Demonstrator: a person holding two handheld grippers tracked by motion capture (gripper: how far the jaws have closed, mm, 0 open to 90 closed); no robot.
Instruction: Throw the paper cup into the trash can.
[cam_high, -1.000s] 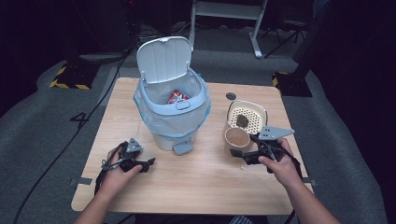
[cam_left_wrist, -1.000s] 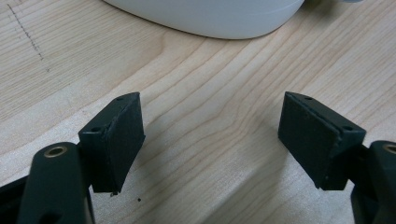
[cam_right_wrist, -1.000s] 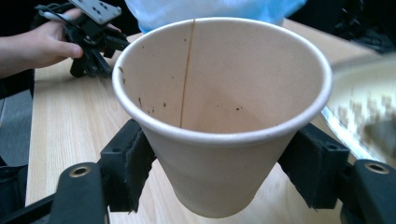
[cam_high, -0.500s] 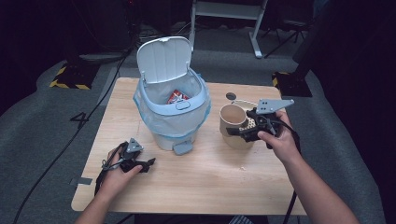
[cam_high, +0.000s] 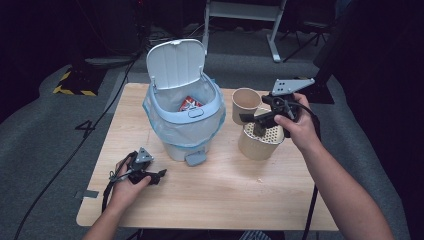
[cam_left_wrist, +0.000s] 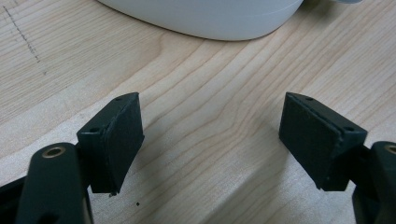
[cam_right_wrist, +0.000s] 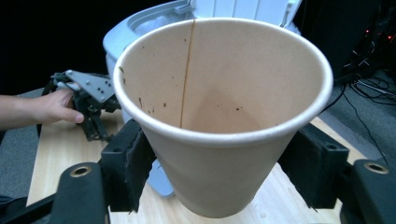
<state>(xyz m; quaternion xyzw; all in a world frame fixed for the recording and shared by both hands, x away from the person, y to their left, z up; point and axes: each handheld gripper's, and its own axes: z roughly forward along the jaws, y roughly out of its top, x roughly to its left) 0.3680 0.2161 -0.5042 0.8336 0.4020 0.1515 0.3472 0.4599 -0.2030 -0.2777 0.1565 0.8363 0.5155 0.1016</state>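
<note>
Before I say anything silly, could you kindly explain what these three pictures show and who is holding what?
A person sits at a wooden table with a hand-held claw in each hand. One picture looks down from above; the other two come from cameras riding on each claw. The right claw grips a paper cup, lifted beside an open blue bin that has a red wrapper inside. A second, perforated cup stands below it. The left claw rests open on the table, holding nothing.
</note>
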